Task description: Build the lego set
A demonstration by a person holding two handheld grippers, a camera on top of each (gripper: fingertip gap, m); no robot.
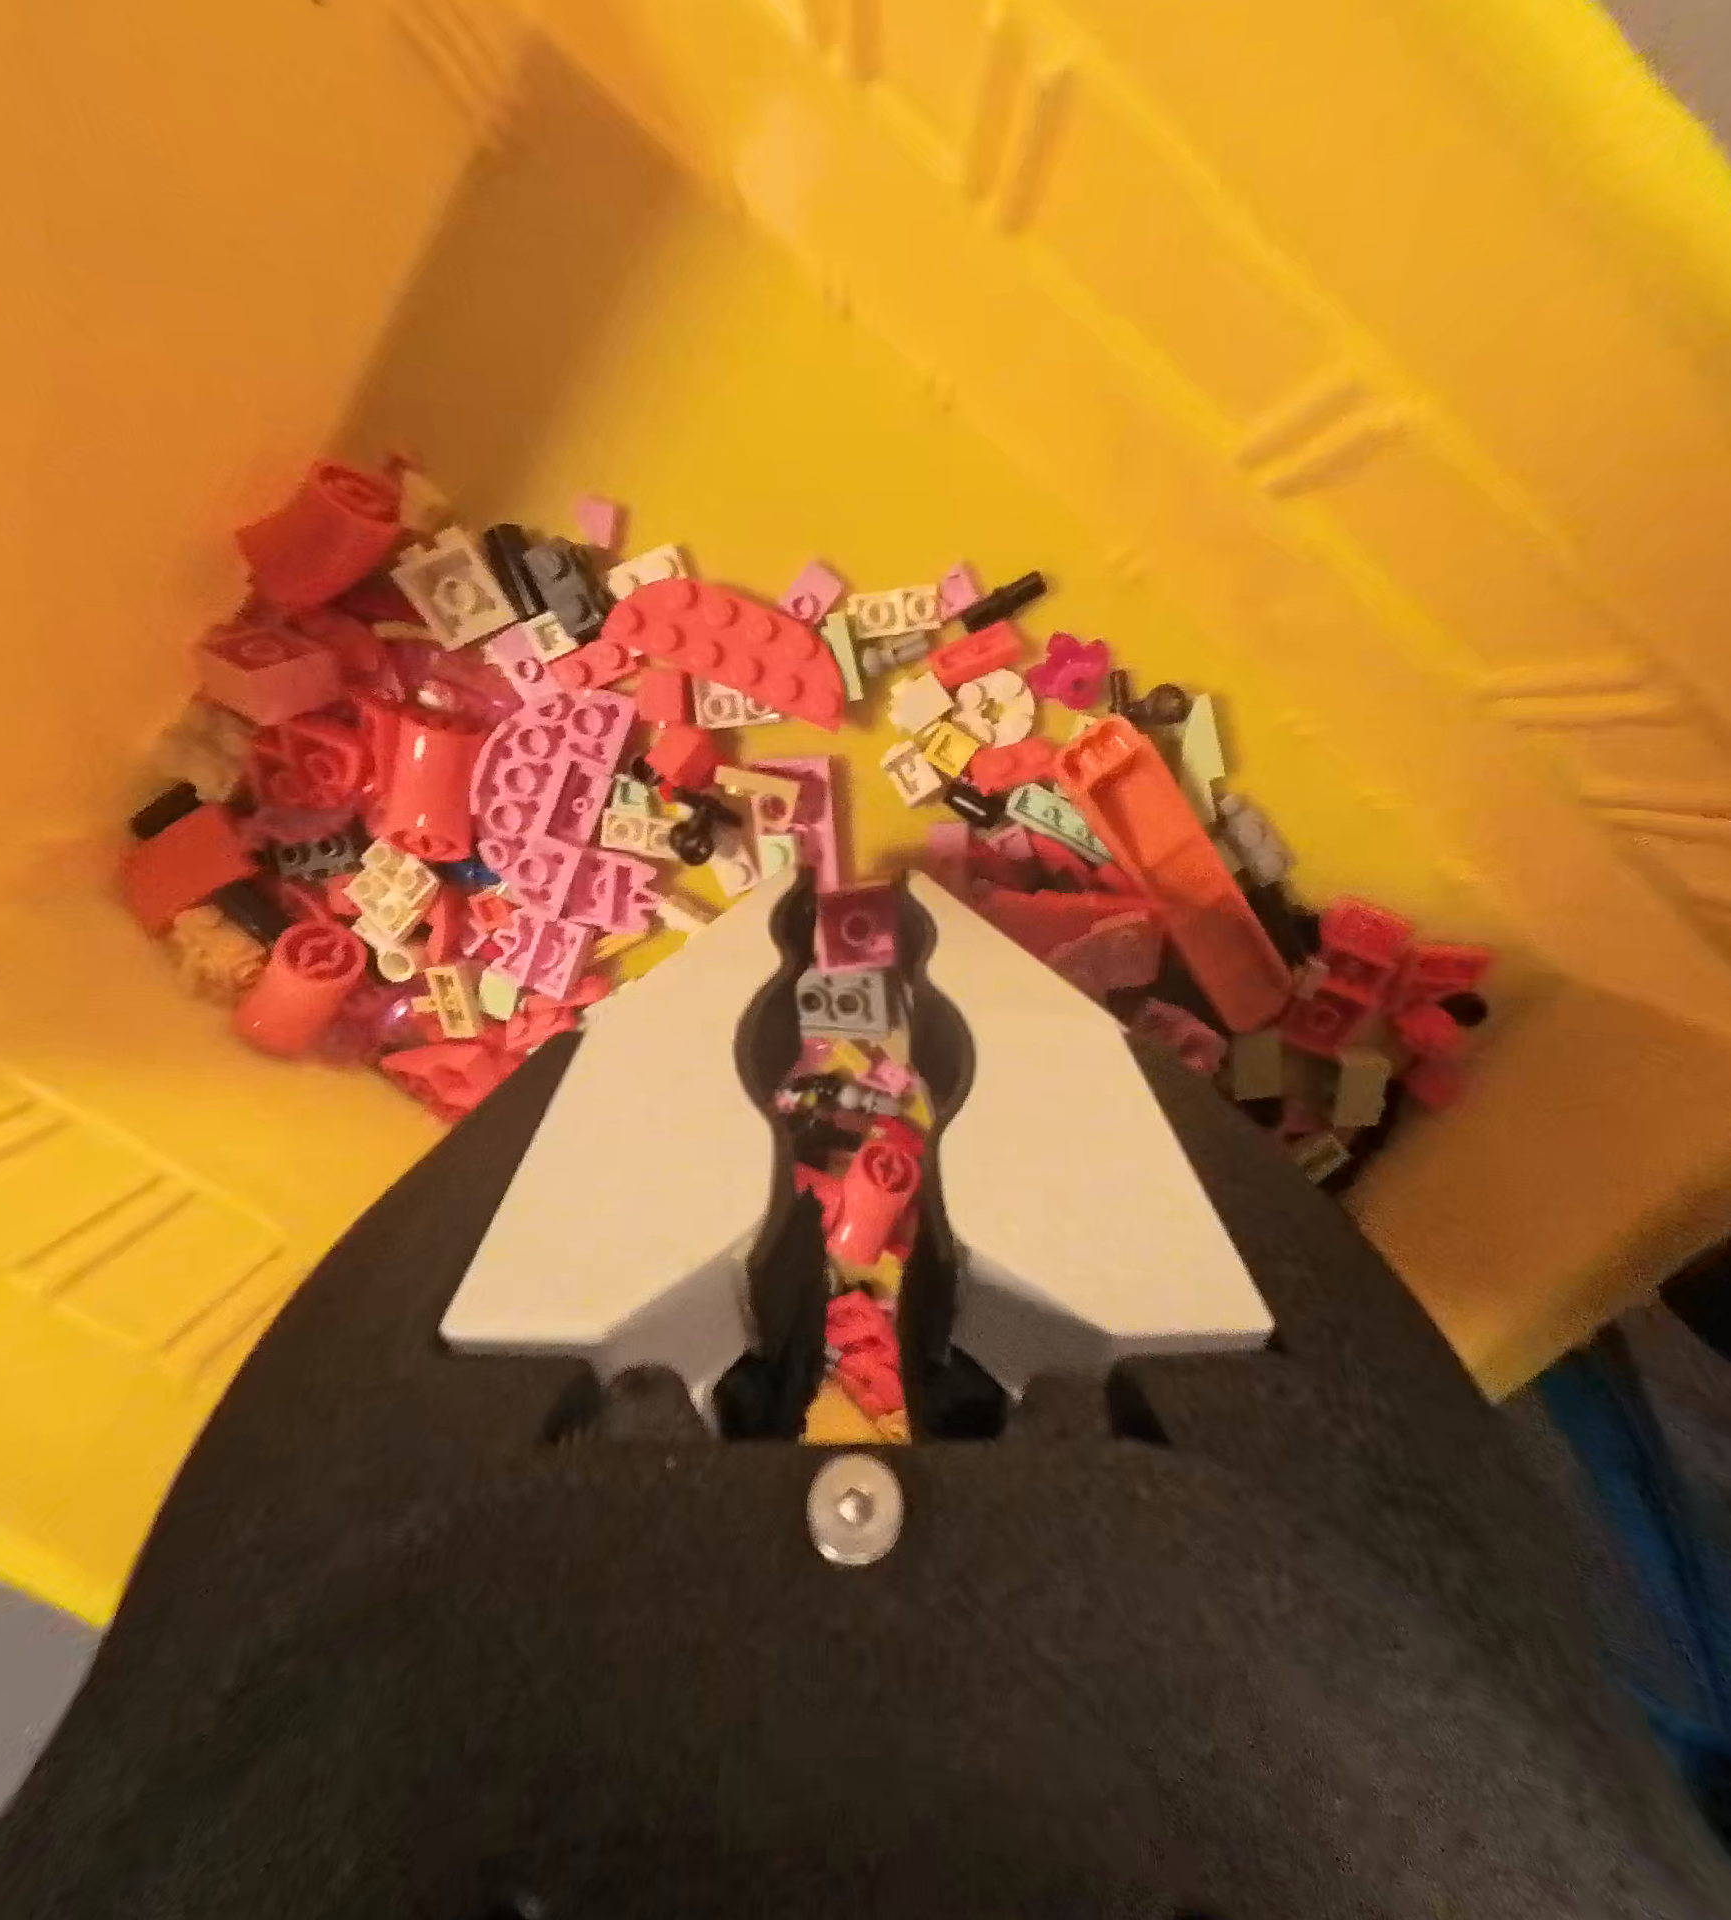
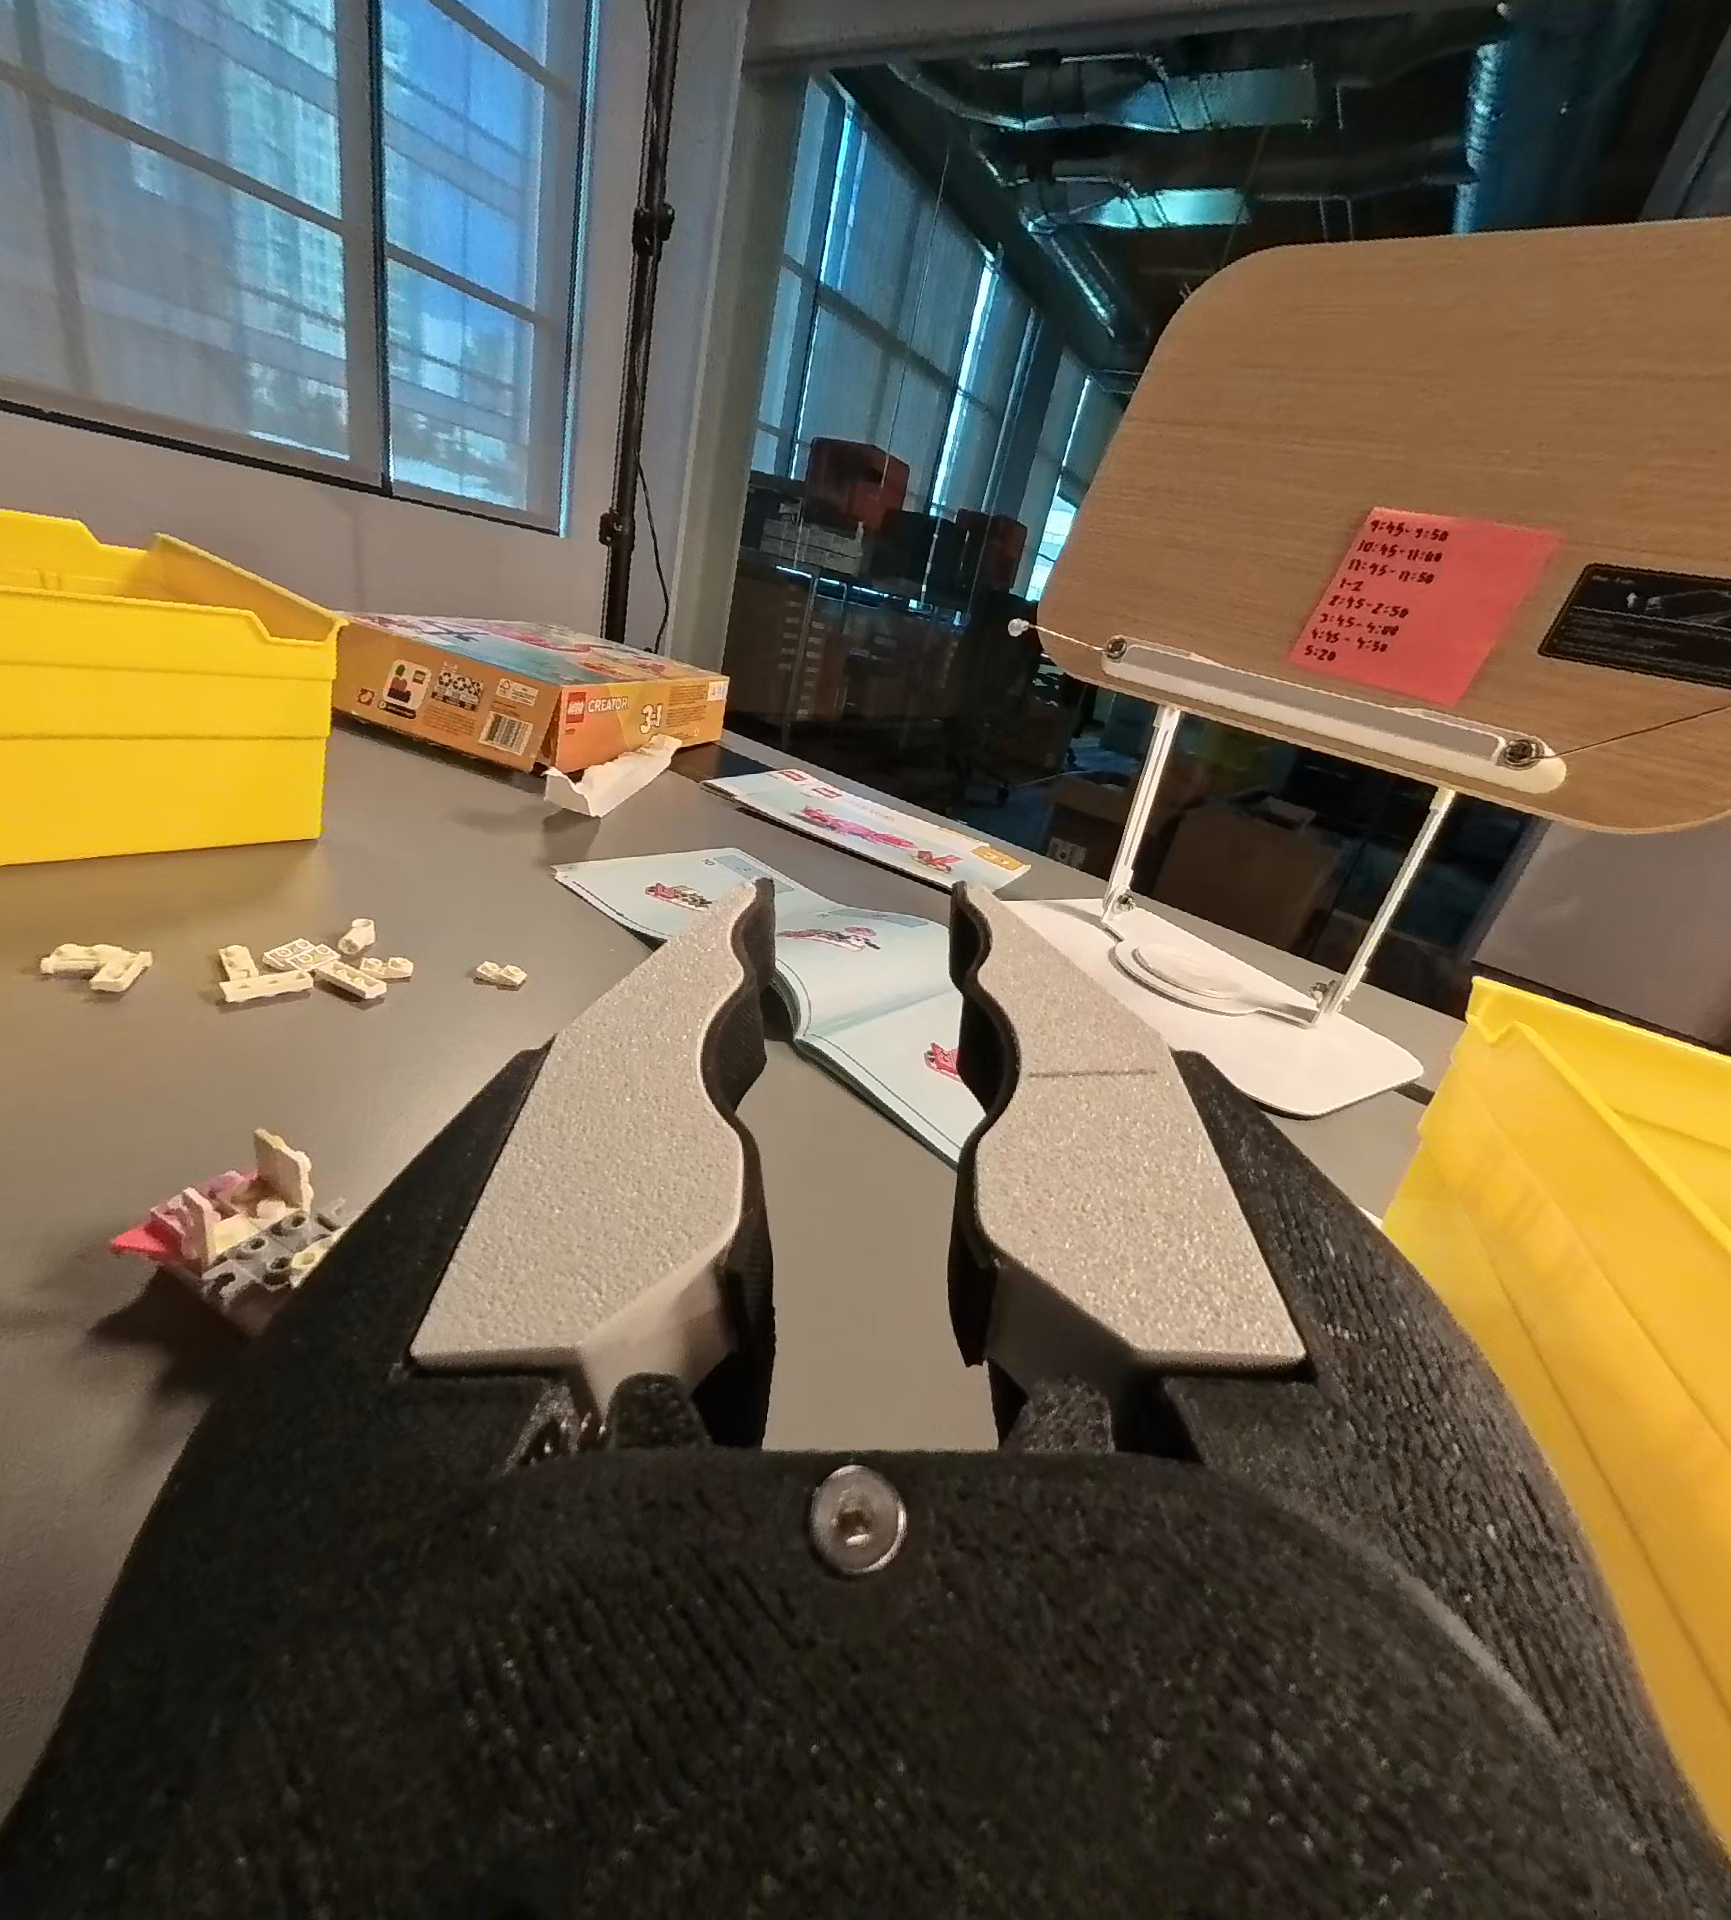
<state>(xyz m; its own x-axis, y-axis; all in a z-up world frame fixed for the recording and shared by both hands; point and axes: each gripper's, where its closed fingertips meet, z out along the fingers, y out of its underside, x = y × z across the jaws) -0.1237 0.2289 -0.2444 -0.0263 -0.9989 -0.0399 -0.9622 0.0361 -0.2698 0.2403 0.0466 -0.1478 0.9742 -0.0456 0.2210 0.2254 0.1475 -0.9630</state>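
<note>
The left hand-held gripper (image 1: 856, 914) is down inside a yellow bin (image 1: 944, 312), its jaws drawn narrow around a small magenta brick (image 1: 859, 928) at the tips; the picture is blurred, but both pads look pressed to its sides. A grey brick (image 1: 845, 1006) sits just behind it in the slot between the fingers. Around the tips lies a heap of bricks (image 1: 549, 790), mostly red and pink, with a red half-round plate (image 1: 736, 644) beyond and a long orange piece (image 1: 1183, 873) to the right.

The right hand-held gripper (image 2: 856, 914) hangs above the bench (image 2: 217, 1091), jaws partly open with nothing between them. Past its tips lies an open booklet (image 2: 871, 997). To the left are loose white pieces (image 2: 289, 966) and a small pink and grey build (image 2: 237, 1226). Farther off are a toy box (image 2: 528, 696) and a wooden stand (image 2: 1463, 499), and a second bin (image 2: 1619, 1247) is close on the right.
</note>
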